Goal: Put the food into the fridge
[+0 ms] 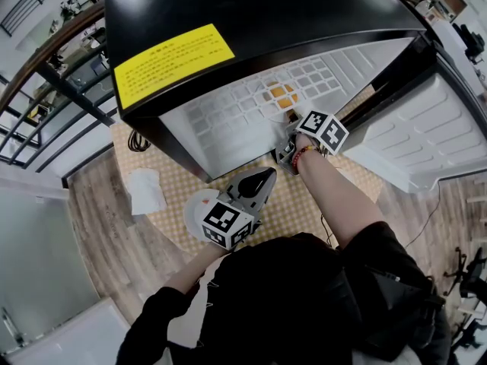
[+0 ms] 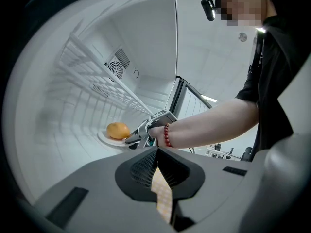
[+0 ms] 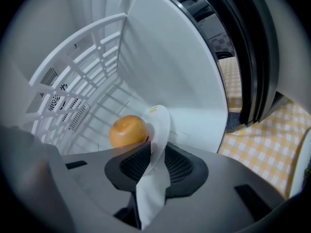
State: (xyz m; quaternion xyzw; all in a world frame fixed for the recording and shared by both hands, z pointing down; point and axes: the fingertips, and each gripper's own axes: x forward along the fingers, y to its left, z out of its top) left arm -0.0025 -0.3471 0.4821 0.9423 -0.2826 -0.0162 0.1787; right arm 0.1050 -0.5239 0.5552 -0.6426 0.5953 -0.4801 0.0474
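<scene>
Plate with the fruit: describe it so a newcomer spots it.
Find the black fridge standing open on the checked tablecloth. Under its wire shelf lies a white plate, rim between the right gripper's jaws. Unlike the plate outside on the table, it carries an orange fruit.

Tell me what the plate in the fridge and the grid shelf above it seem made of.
Plate: thin, white, smooth with a slight sheen; plastic or glazed ceramic, the look leaves it open. Shelf: probably moulded plastic, white and matte, since its grid bars look flat and broad rather than round wire.
</scene>
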